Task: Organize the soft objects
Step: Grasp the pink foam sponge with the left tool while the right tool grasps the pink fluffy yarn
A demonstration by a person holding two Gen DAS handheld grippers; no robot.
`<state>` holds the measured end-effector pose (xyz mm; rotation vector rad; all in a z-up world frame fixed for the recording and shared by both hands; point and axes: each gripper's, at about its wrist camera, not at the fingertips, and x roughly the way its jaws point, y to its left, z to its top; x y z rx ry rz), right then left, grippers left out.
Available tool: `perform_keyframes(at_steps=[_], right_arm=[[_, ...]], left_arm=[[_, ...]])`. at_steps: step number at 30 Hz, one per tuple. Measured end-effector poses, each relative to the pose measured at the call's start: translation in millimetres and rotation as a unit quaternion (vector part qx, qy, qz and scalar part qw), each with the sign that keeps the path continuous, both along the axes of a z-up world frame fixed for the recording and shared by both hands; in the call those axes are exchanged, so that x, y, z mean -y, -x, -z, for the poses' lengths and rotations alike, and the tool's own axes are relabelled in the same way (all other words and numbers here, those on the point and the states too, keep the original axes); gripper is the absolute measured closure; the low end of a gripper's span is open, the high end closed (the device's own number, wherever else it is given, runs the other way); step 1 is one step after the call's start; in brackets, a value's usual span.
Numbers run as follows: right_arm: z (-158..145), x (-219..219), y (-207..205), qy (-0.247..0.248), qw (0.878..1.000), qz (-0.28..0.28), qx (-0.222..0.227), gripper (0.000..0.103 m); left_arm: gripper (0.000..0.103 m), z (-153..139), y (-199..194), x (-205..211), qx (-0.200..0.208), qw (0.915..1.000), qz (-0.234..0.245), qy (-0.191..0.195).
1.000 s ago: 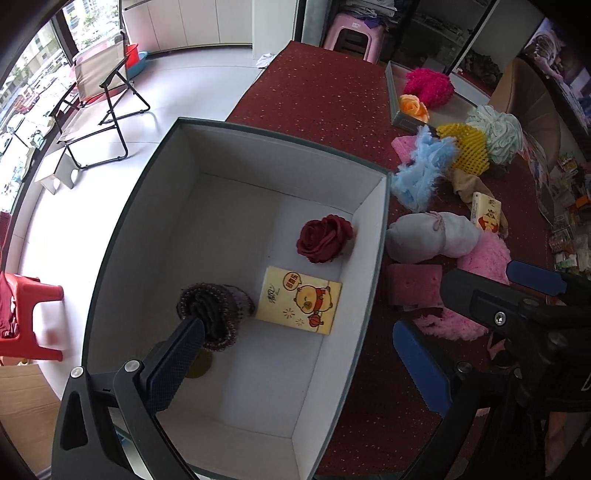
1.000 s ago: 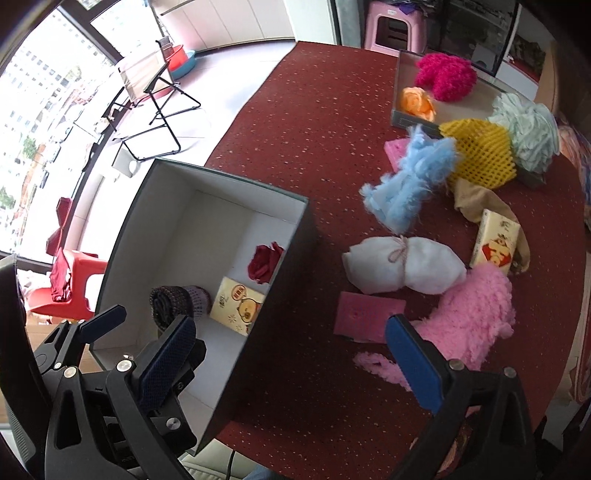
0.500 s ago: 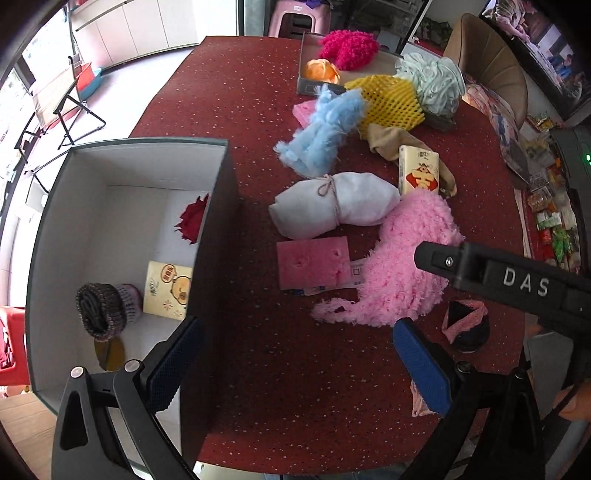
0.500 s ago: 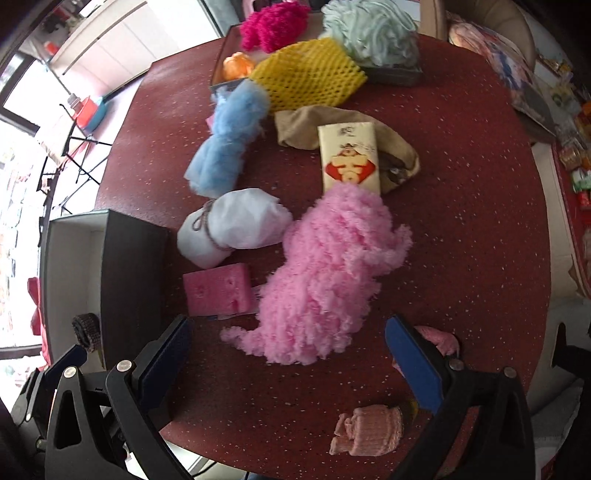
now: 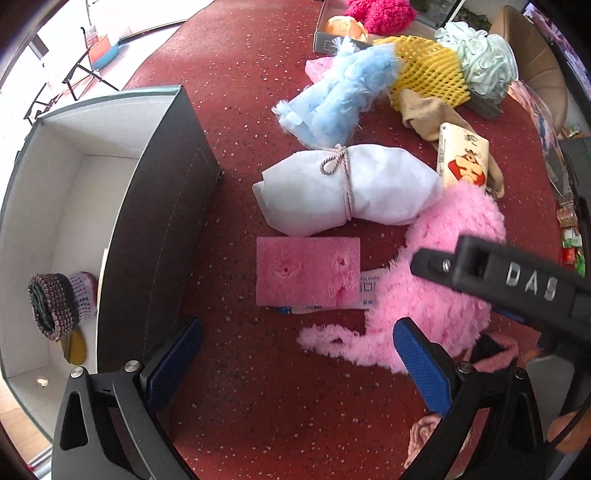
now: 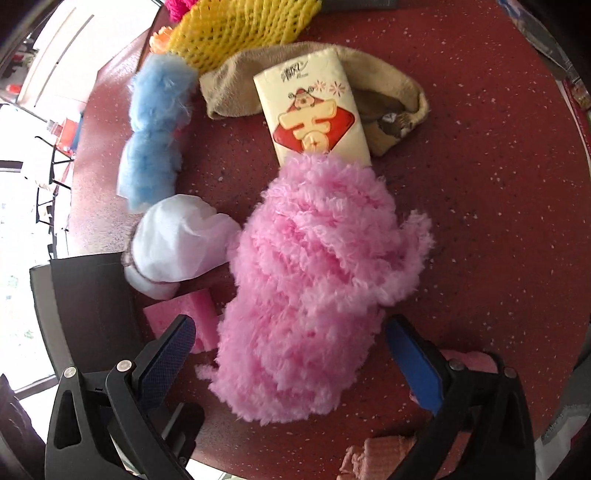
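Right claw [image 6: 291, 363]: spread wide, empty, its 2 blue pads flanking the near end of the pink fluffy yarn bundle [image 6: 314, 291] without touching it.
Left claw [image 5: 295, 365]: spread too, holding nothing, over bare red desk [image 5: 240, 110] beside the dark box [image 5: 159, 221].
Yarn bundle: lies on the desk, long axis running away from the right claw toward the tissue pack [image 6: 314, 110], whose near end it covers.
Around it: white tied bundle [image 6: 177, 240] touching its left side; pink sponge [image 6: 184, 321] just beside the left pad; blue fluffy piece [image 6: 155, 136] and yellow foam net [image 6: 236, 26] farther off.
Left view only: the box interior — a knitted roll [image 5: 59, 306] inside — and a paper label [image 5: 365, 291] under the sponge [image 5: 306, 269].
Right view only: the beige sock [image 6: 399, 92] under the tissue pack.
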<state>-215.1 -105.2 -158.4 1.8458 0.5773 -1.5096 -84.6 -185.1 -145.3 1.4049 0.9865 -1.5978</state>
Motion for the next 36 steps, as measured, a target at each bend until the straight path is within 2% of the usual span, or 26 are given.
perform_keyframes(at_steps=[5,10,14,18,22,25,29,34,36], right_arm=[[11.1,0.8,5.3,-0.032,0.998,-0.032,-0.032,0.000],[4.4,-17.9,26.6,-0.045,0.995,-0.051,-0.071,0.000],[3.8,-26.1,31.2,-0.034,0.997,-0.052,-0.055,0.000],[10.6,-28.2,27.2,-0.029,0.997,-0.061,-0.045,0.000],[19.5,-19.3,16.3,-0.037,0.996,-0.077,-0.034,0.000],[26.4,-19.5,19.7,-0.045,0.997,-0.061,-0.022,0.000],[26.8,-20.4,14.6,-0.046,0.996,-0.068,-0.023,0.000],[30.5,-27.2,11.4,-0.055,0.996,-0.074,-0.016,0.000],[41.9,-11.3,20.8,-0.071,0.993,-0.095,-0.011,0.006]], left_arm=[[0.000,13.8,13.2,8.0,0.019,0.9998,-0.003,0.007],[0.000,33.2,21.5,14.6,0.035,0.9994,-0.001,0.009],[0.000,52.2,20.8,22.6,0.049,0.9988,0.002,0.004],[0.000,63.0,18.5,28.7,0.041,0.9991,-0.003,0.002],[0.000,66.8,14.9,36.1,0.029,0.9995,-0.012,-0.010],[0.000,67.9,11.8,35.9,0.024,0.9996,-0.015,-0.004],[0.000,64.7,7.5,28.1,0.020,0.9995,-0.024,0.004],[0.000,66.4,15.2,31.8,0.035,0.9988,-0.029,-0.021],[0.004,63.6,15.9,31.9,0.036,0.9989,-0.027,-0.013]])
